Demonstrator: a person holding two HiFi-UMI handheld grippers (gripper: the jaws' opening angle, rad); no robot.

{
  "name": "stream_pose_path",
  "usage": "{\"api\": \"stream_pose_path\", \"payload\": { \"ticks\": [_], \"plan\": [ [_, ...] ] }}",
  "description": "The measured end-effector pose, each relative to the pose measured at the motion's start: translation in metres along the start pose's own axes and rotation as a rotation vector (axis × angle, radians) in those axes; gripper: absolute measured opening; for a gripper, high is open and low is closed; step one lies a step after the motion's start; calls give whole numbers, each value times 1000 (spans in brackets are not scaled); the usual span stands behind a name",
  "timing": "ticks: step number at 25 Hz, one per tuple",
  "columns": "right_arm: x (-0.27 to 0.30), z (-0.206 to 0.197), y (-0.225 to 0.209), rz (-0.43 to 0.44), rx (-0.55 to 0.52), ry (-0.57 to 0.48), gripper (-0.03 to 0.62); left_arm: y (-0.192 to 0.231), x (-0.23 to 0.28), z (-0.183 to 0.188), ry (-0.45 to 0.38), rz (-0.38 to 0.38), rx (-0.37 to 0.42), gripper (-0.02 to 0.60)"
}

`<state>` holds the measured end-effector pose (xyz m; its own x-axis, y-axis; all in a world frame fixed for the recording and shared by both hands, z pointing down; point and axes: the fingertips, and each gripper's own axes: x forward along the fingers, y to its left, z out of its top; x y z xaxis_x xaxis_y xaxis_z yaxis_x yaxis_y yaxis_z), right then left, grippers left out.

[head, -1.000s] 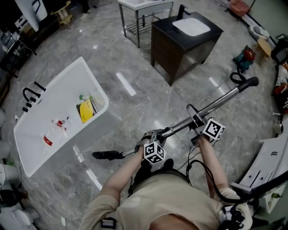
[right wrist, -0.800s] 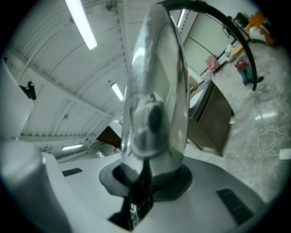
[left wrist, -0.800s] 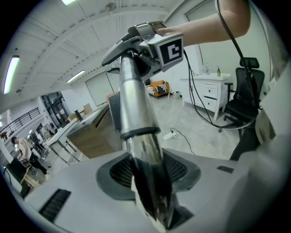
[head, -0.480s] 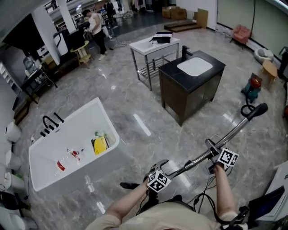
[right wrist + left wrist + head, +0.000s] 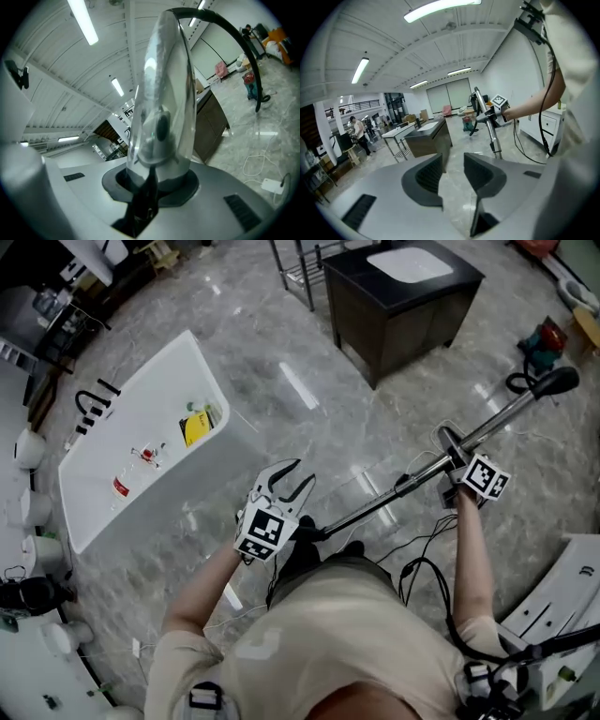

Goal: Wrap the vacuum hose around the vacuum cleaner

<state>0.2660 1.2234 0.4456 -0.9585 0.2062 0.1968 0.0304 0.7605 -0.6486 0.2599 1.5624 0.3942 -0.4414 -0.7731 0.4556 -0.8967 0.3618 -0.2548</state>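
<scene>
The vacuum's long metal tube (image 5: 375, 507) slants from beside my left arm up to its black handle (image 5: 555, 382) at the right. My right gripper (image 5: 455, 463) is shut on the tube's upper half; in the right gripper view (image 5: 154, 176) the silver tube (image 5: 159, 93) fills its jaws, and the black hose (image 5: 234, 42) arcs overhead. My left gripper (image 5: 302, 472) hangs above the tube's lower end, apart from it. Its jaws have just been closing with nothing between them, and a gap still shows in the left gripper view (image 5: 452, 159). The vacuum body is hidden by my torso.
A white bathtub (image 5: 98, 479) holding small items lies on the floor at the left. A dark vanity cabinet (image 5: 394, 310) with a white basin stands at the back. Cables (image 5: 422, 549) trail over the marble floor near my feet. White fixtures (image 5: 572, 568) sit at the right.
My left gripper has come off the tube's lower end and risen clear of it, jaws apart. The right gripper has slid sideways, still gripping the tube.
</scene>
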Motion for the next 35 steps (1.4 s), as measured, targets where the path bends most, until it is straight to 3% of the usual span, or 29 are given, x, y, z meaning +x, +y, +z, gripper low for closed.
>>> {"api": "stream_pose_path", "payload": {
  "ticks": [3,4,7,10,18,25,28,31,35],
  "plan": [
    [-7,5,-32,-62,-92,48,71,19,-17,-18,43,70,-155,30],
    [-9,5,-43,-80,-124,73,71,20,-16,-26,57,93,-211,6],
    [-16,-4,-66,-132,-217,164,72,8,-6,-48,83,141,-347,6],
    [-23,-32,-74,-206,-285,255,71,-5,-1,-72,117,134,-400,6],
    [-57,-67,-113,-323,-393,445,72,-22,53,-81,183,22,-292,6],
    [-110,-67,-145,-424,-288,590,72,3,149,-60,203,-149,-338,6],
    [-129,-65,-151,-476,-236,611,72,5,198,-47,200,-277,-325,6],
    [-134,-69,-157,-525,-185,632,72,0,245,-26,179,-413,-262,6],
    [-133,-75,-164,-552,-131,644,72,-6,305,31,63,-475,-138,6]
  ]
}}
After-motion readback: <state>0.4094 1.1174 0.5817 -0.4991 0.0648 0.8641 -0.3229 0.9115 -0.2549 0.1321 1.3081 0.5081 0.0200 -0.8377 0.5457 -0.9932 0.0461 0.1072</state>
